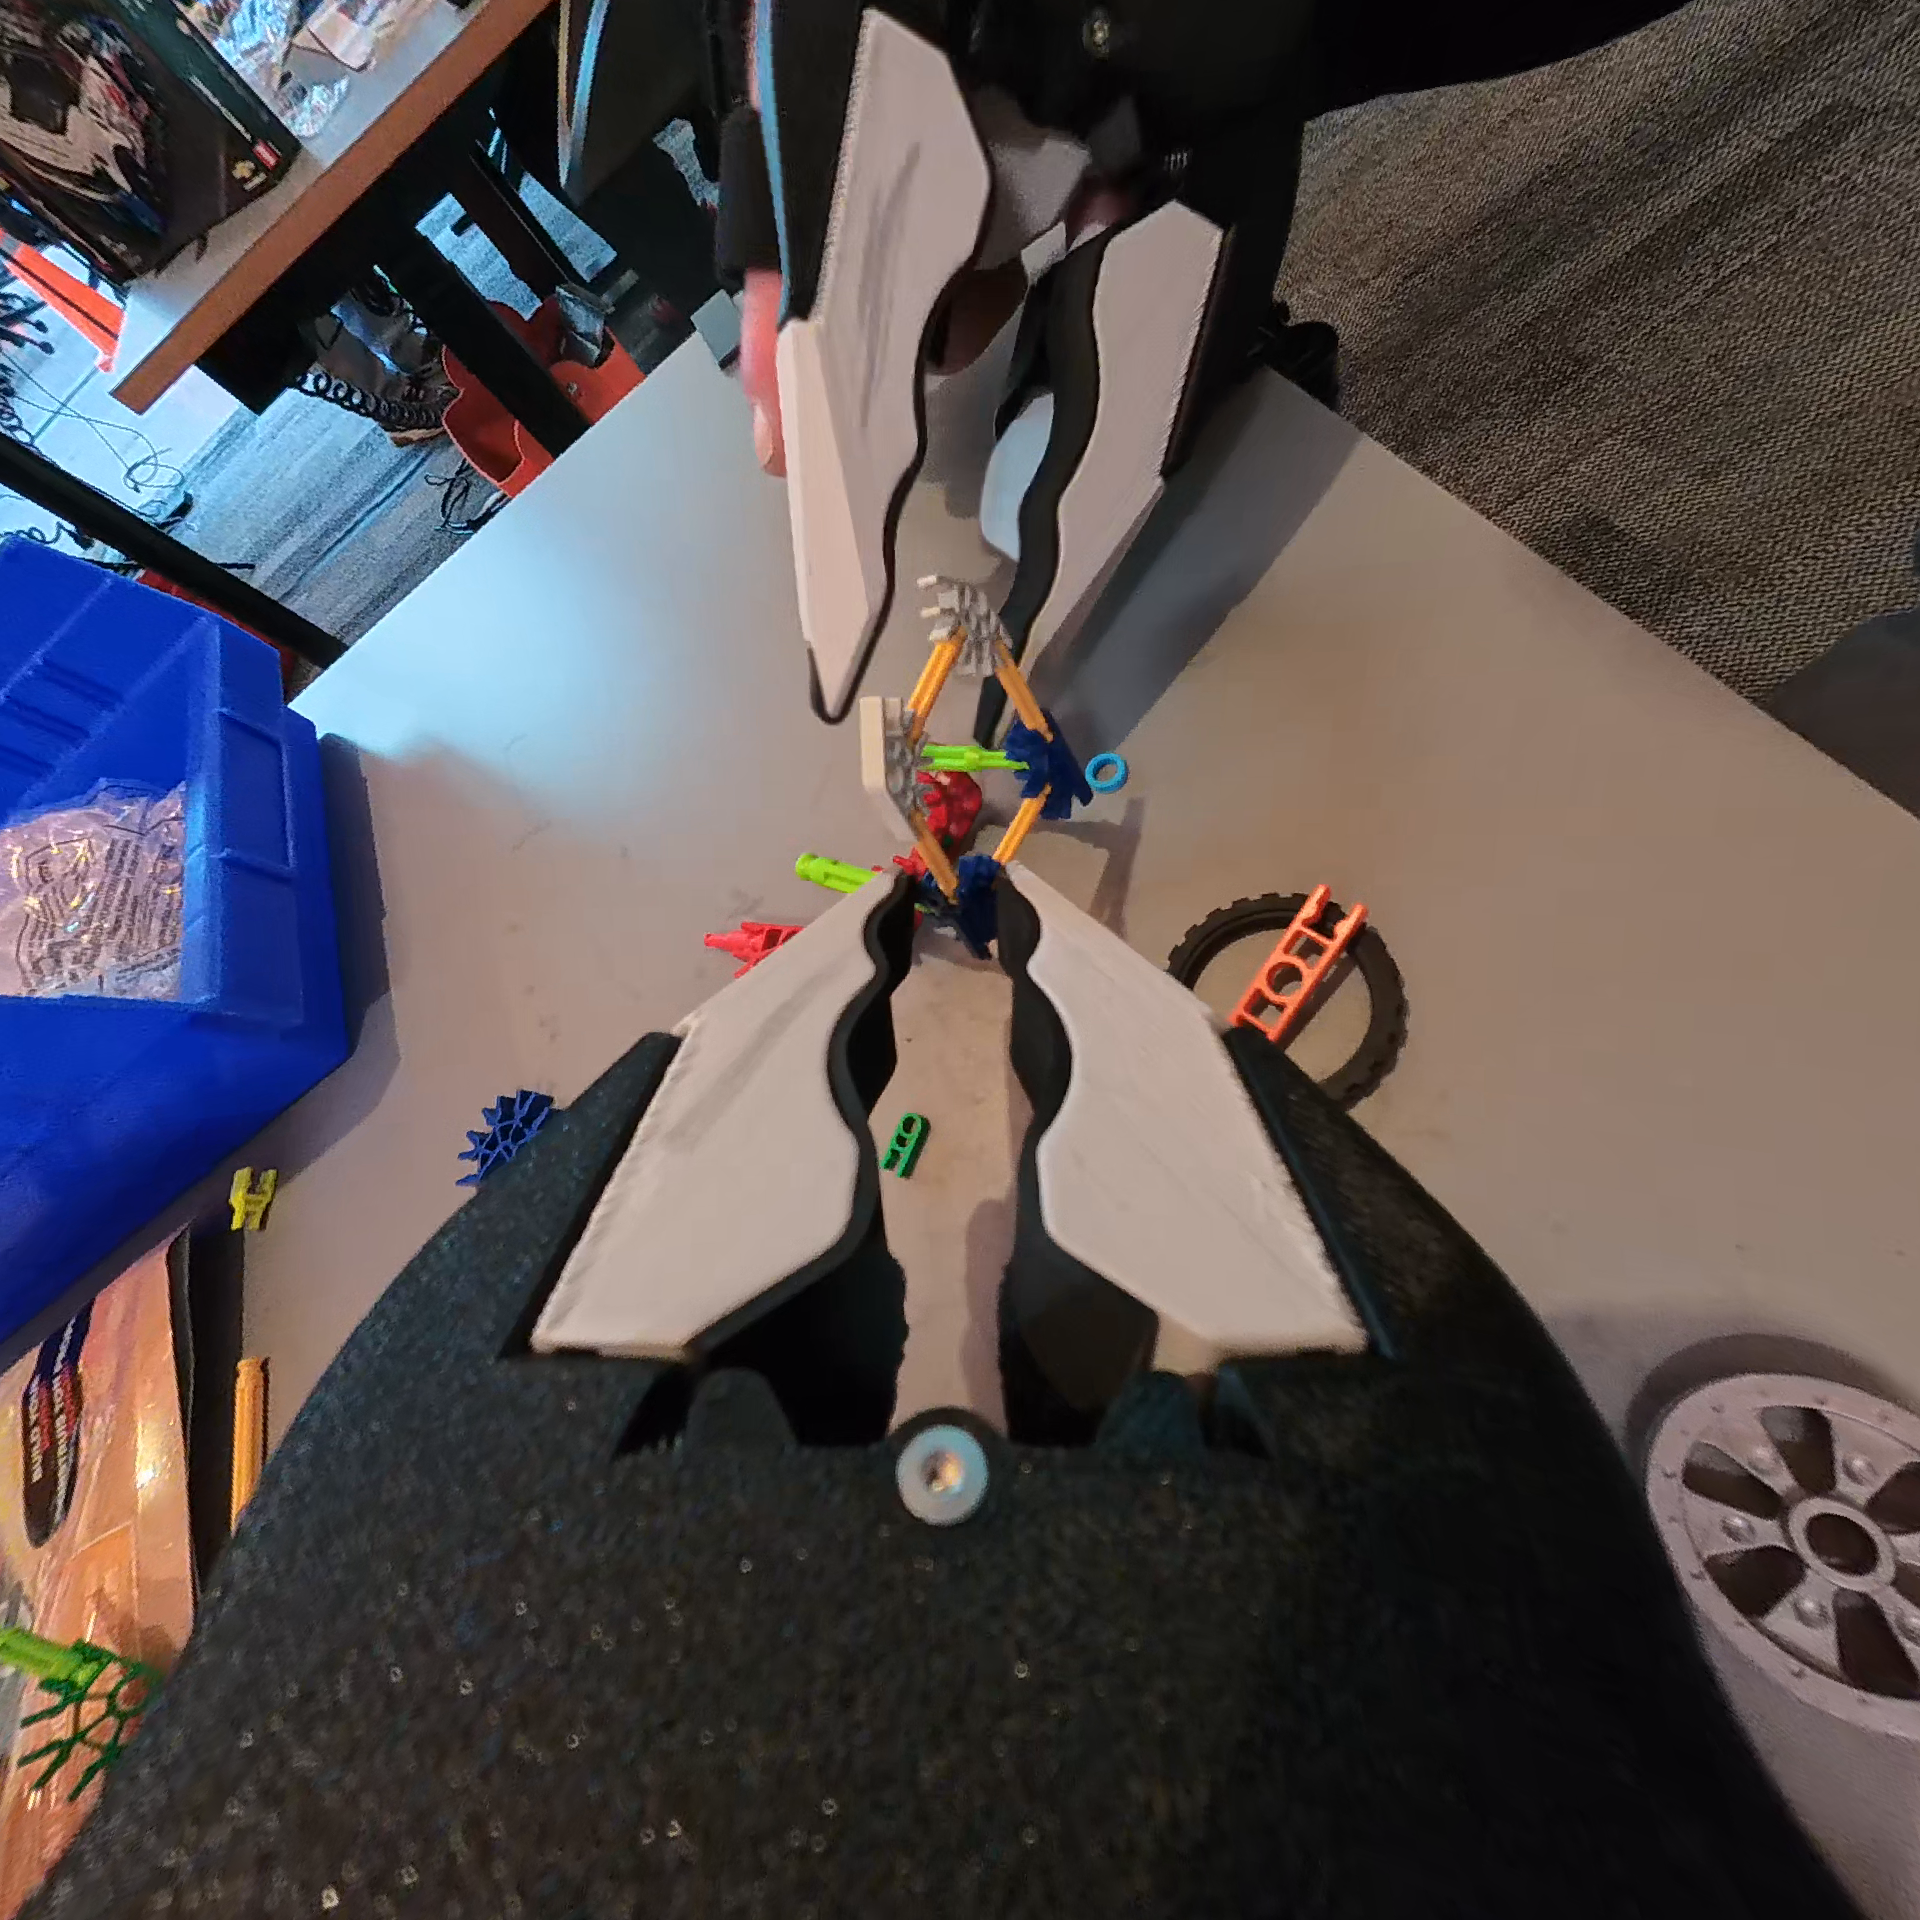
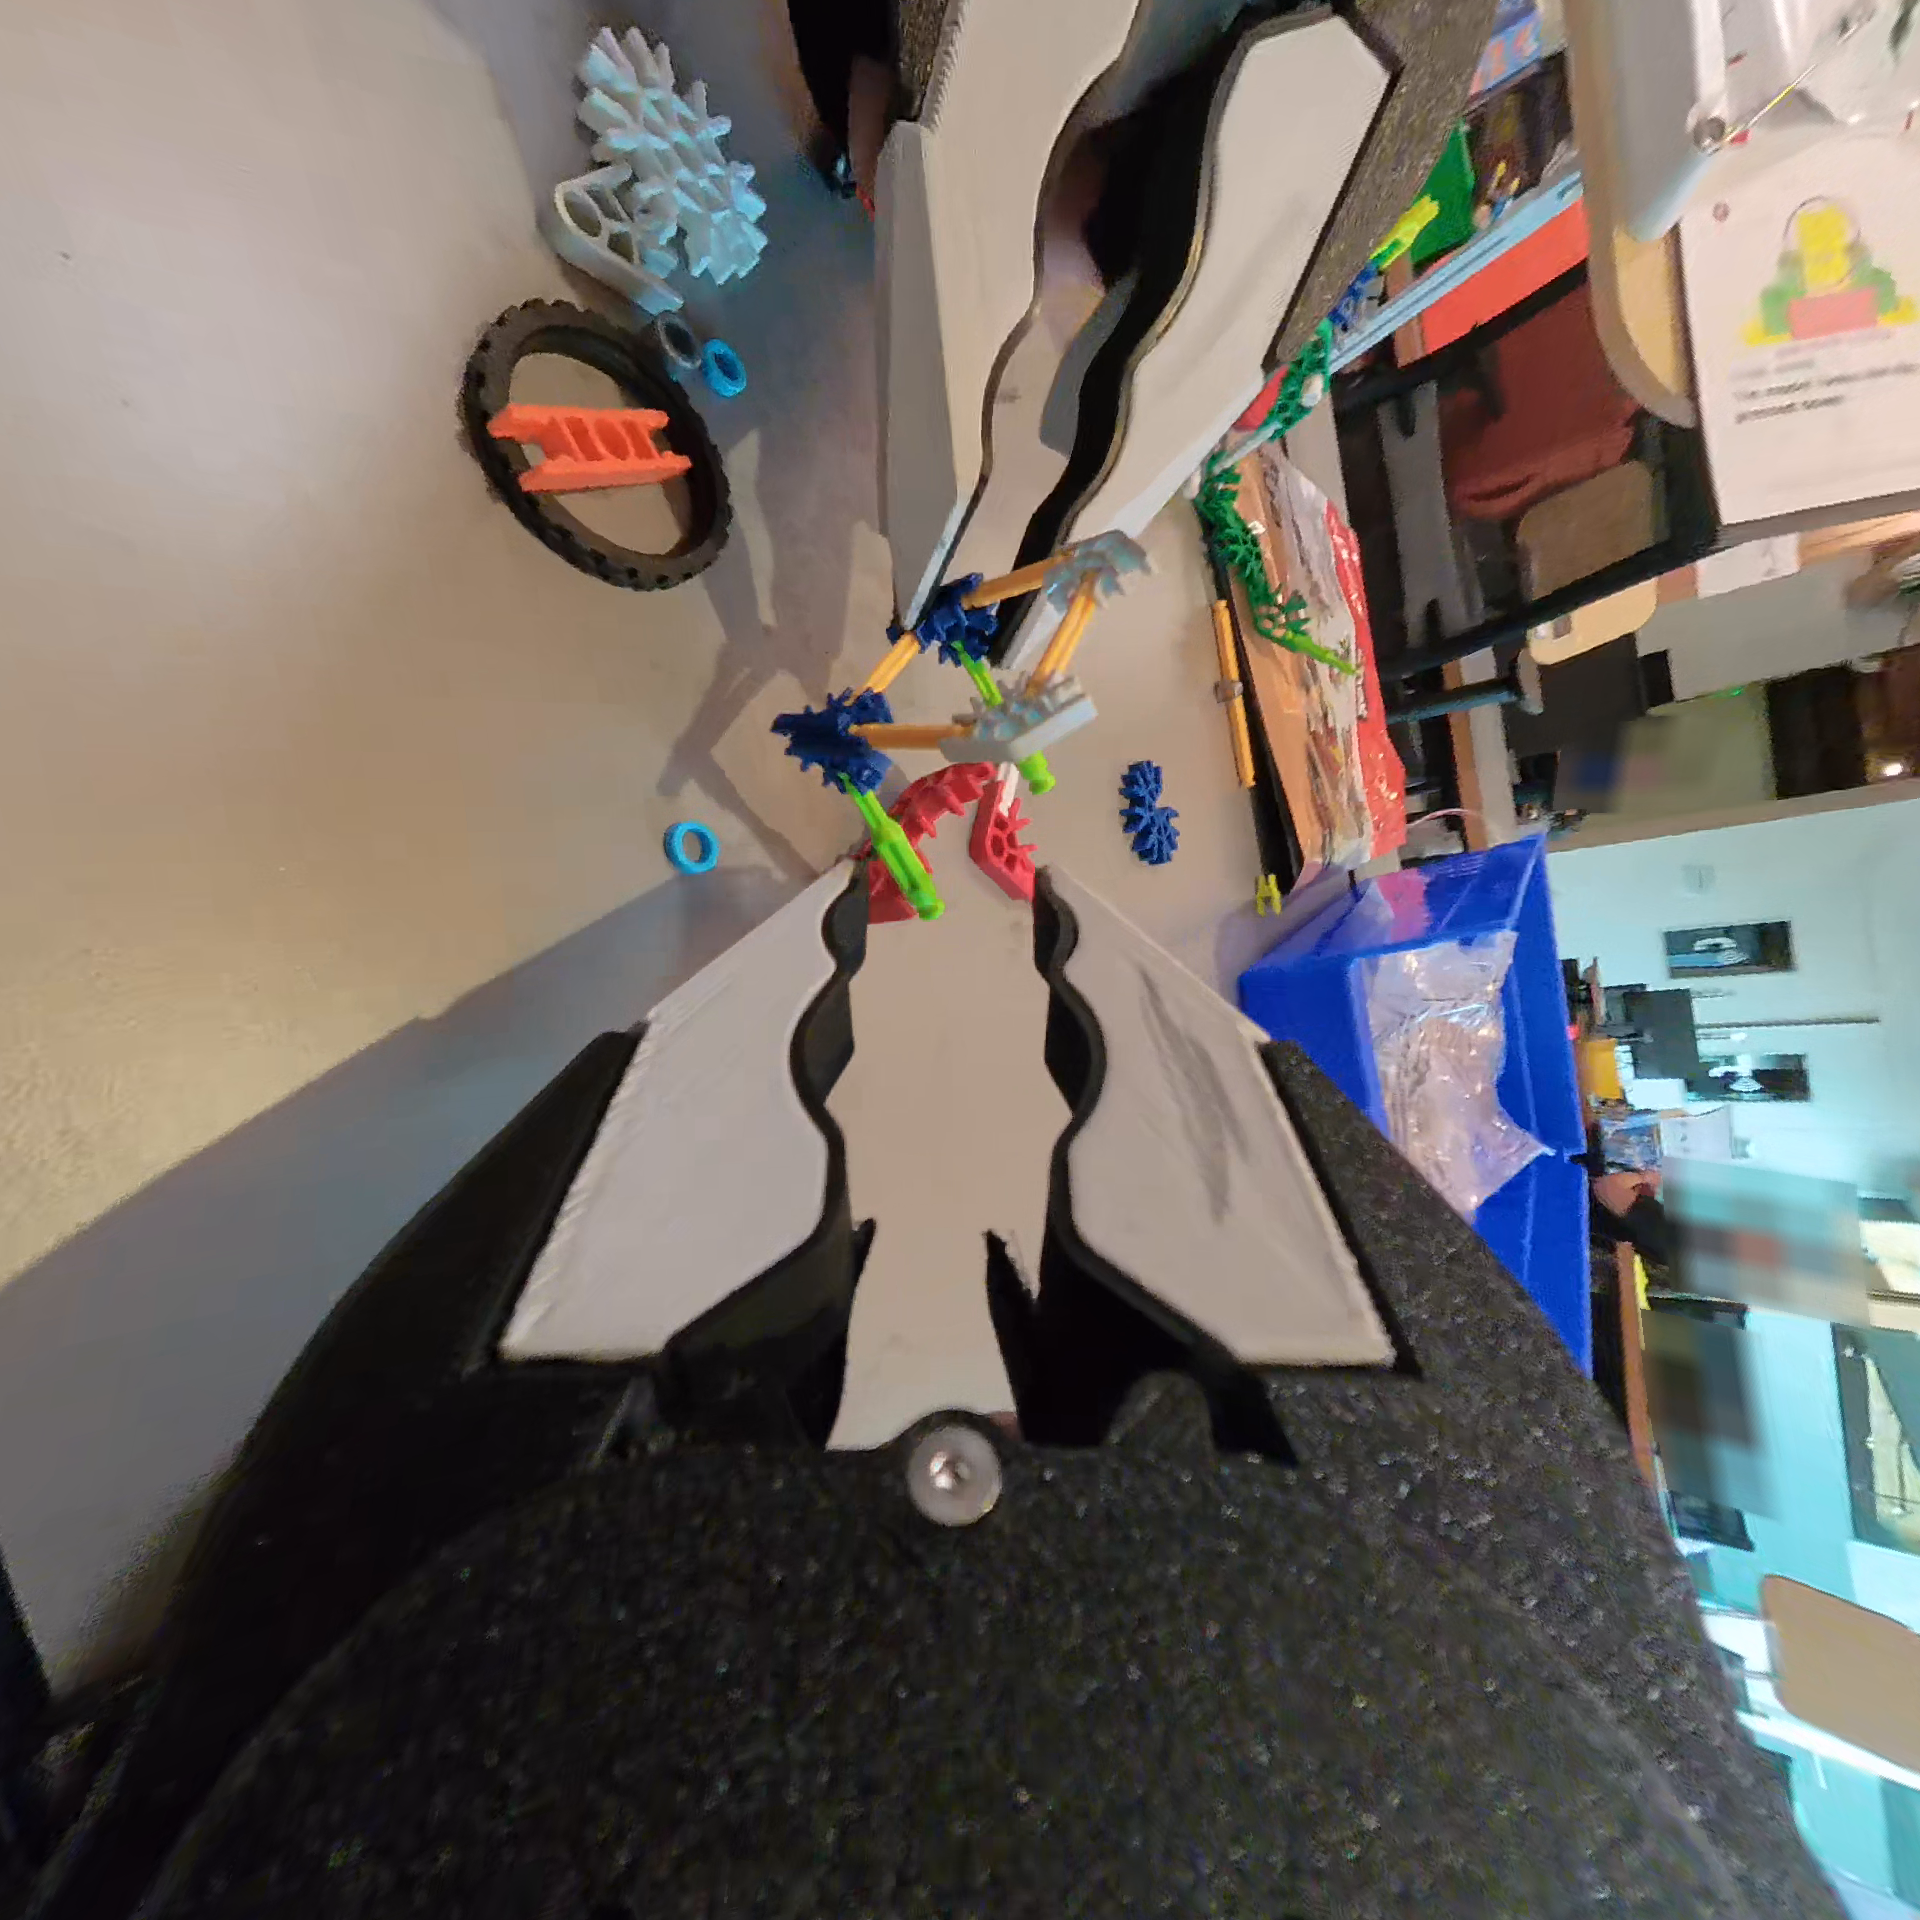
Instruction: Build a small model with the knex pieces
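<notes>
A small frame (image 1: 971, 748) of yellow rods, blue and grey connectors, green rods and red pieces stands on the grey table (image 1: 1455, 831). My left gripper (image 1: 956, 883) is shut on the frame's near blue connector (image 1: 975, 891). In the right wrist view the left gripper (image 2: 961, 629) comes in from above, clamped on that blue connector (image 2: 951, 618). My right gripper (image 2: 945, 883) is open, its tips on either side of the frame's red pieces (image 2: 1003, 842) and a green rod (image 2: 899, 852). The right gripper also shows in the left wrist view (image 1: 909, 717), reaching down over the frame's far end.
A black tyre (image 1: 1382, 1029) with an orange piece (image 1: 1294, 971) inside lies to the right. A grey wheel hub (image 1: 1808, 1538) stands near right. A blue bin (image 1: 156, 883) holding a plastic bag is on the left. Loose pieces lie around: a blue ring (image 1: 1107, 774), a blue connector (image 1: 506, 1132), a green clip (image 1: 904, 1143), white connectors (image 2: 675, 156).
</notes>
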